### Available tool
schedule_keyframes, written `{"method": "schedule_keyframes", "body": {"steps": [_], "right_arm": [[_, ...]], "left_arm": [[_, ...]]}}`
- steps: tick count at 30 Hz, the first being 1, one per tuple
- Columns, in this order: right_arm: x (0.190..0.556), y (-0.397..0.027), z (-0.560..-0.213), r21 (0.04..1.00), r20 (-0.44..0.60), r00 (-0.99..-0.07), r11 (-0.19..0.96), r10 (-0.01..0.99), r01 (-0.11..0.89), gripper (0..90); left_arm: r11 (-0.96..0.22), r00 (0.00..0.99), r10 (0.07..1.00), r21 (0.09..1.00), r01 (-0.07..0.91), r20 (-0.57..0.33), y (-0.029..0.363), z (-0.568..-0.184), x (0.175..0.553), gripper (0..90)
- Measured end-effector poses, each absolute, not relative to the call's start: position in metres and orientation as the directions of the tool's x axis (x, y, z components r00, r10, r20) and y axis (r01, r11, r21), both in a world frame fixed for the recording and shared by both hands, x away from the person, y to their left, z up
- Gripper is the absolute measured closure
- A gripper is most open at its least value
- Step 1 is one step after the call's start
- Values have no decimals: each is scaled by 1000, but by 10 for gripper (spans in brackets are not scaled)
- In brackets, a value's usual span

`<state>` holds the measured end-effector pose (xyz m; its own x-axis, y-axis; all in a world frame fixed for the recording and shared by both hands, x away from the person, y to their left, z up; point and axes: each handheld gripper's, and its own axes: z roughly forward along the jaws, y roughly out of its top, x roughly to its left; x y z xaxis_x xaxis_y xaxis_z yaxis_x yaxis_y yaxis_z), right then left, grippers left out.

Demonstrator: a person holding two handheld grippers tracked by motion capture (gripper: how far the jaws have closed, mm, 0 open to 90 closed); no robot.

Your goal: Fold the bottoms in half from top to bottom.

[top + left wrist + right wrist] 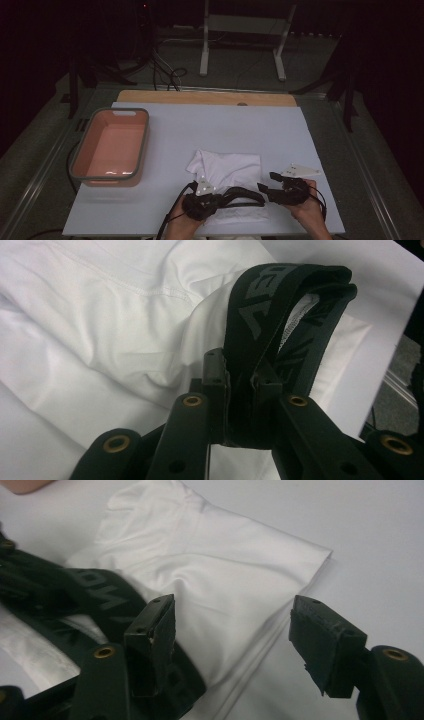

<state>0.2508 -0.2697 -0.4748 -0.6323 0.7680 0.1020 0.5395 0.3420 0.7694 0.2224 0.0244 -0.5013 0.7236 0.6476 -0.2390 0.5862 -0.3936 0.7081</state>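
Overhead, white garment (pixel 227 172) lies folded near the white board's (pixel 165 125) front edge, right of the pink basin (pixel 142 150). Left gripper (pixel 240 380) view: jaws pinched on the smooth black waistband (pixel 260 310), likely elastic, which could snap free if pulled. Right gripper (pixel 232 630) view: jaws spread, empty, over soft creased cotton.

Garment (pixel 227 172) on the table (pixel 280 130) — tub (pixel 111 146) to its left.

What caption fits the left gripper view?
Left gripper shut on the black waistband of a white garment lying on the table.
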Motion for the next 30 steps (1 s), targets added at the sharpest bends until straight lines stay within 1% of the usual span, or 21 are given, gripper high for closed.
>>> {"method": "schedule_keyframes", "body": {"steps": [3,5,6,7,8,9,10,11,13,16,17,20,22,25,26,27,30], "right_arm": [[252,-269,-476,763,100,-624,343,775,548,345],[253,-269,-477,760,100,-619,342,779,553,328],[254,-269,-477,759,102,-613,337,784,557,326],[254,-268,-478,758,105,-609,333,786,561,323],[254,-268,-478,757,105,-606,331,788,563,318],[254,-268,-478,757,105,-606,331,788,563,318],[254,-268,-478,758,103,-605,331,790,562,315],[255,-268,-478,758,103,-599,327,794,564,305],[255,-268,-478,758,110,-594,320,797,568,296],[255,-267,-478,758,110,-589,316,800,571,283],[255,-267,-478,758,110,-589,316,800,571,283],[255,-267,-478,760,108,-587,314,803,570,270],[254,-267,-477,763,108,-578,306,809,569,227],[254,-267,-477,767,111,-573,296,812,569,206],[254,-267,-476,767,110,-566,292,817,571,201],[254,-267,-477,769,112,-561,287,820,572,185],[254,-266,-477,767,115,-560,285,820,575,164]], "left_arm": [[-405,734,635,704,583,-242,23,-503,217,817],[-405,738,627,707,581,-248,23,-503,215,781],[-403,741,622,709,579,-251,24,-503,213,732],[-399,741,621,710,580,-256,25,-502,213,646],[-393,744,614,715,578,-264,26,-502,212,594],[-393,744,614,715,578,-264,26,-502,212,520],[-380,740,622,727,572,-257,28,-499,210,520],[-362,742,616,741,565,-265,32,-496,211,412],[-352,738,623,750,561,-259,33,-495,211,337],[-325,724,637,760,563,-264,37,-491,216,248],[-319,718,646,763,562,-259,37,-490,217,248],[-311,715,654,774,551,-247,39,-485,222,163],[-307,716,658,785,537,-233,40,-480,226,151],[-304,716,660,792,530,-226,40,-476,229,102],[-300,716,660,795,527,-225,40,-475,230,102],[-300,718,660,798,522,-222,41,-473,232,72],[-286,721,655,810,513,-226,42,-469,236,29]]}}
